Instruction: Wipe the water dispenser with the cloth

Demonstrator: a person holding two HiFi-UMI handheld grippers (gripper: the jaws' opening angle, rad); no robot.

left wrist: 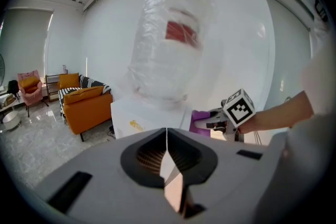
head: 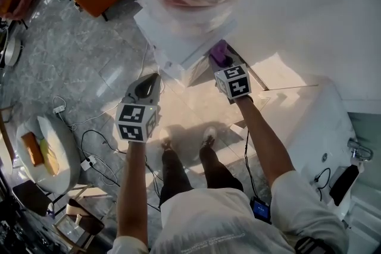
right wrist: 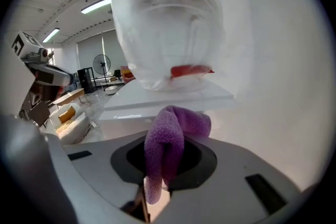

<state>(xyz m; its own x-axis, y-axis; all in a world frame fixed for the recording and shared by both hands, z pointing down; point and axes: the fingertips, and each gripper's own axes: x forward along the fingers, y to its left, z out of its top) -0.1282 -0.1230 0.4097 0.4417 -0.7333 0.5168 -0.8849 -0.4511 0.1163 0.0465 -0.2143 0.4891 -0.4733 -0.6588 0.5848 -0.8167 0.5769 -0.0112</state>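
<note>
The right gripper (right wrist: 157, 191) pinches the purple cloth (right wrist: 168, 139) just beside the dispenser's (right wrist: 173, 98) white top, under its bottle (right wrist: 163, 23). The left gripper (left wrist: 167, 157), jaws pressed together, hangs left.

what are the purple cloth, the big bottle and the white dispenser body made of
Purple cloth: soft fleecy fabric, likely microfibre; a fuzzy nap shows.
Bottle: clear plastic, seemingly wrapped in crinkled film.
Dispenser body: smooth glossy white, probably plastic; it reflects light.
</note>
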